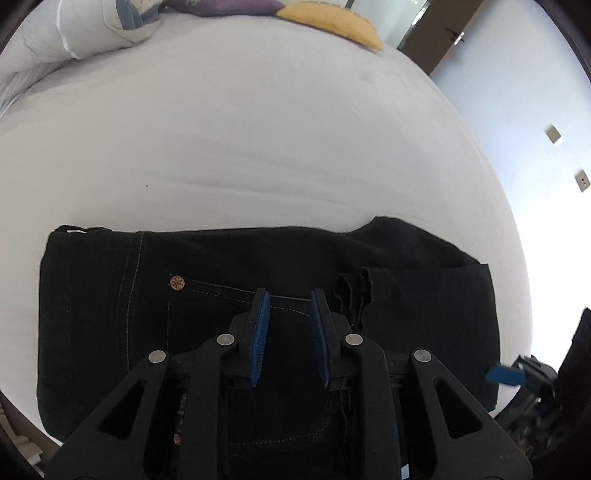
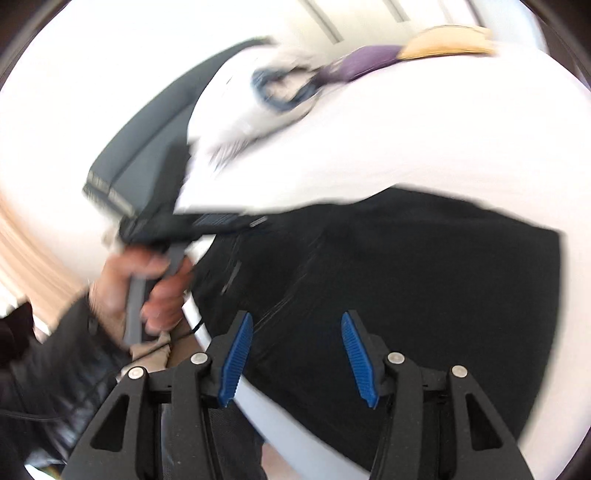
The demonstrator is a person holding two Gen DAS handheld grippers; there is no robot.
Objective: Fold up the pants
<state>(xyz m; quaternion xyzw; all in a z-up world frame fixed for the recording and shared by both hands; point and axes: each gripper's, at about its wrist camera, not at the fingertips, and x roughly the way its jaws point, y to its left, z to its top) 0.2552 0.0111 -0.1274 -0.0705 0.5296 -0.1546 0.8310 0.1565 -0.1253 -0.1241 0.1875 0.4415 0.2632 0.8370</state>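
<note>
Blue pads of the left tool (image 1: 289, 301) stand a narrow gap apart with nothing between them, poised low over the pants (image 1: 221, 302), near the stitched pocket edge and its rivet (image 1: 177, 283). Those dark pants lie on the white bed (image 1: 258, 129) as a compact rectangle, one leg hem (image 1: 354, 291) doubled back over the right part, so the fold looks largely done. The right tool (image 2: 297, 325) is spread wide and empty above the same cloth, at the mattress edge; that view is smeared by motion, so its height over the fabric cannot be told. The left hand (image 2: 147, 291) grips its handle beside the bed.

To finish well, I would judge it best to pinch both layers at the near edge, lift only slightly, and carry them over in one even sweep so the ragged hem stays tucked inside. Pillows (image 1: 103, 29) sit well apart.
</note>
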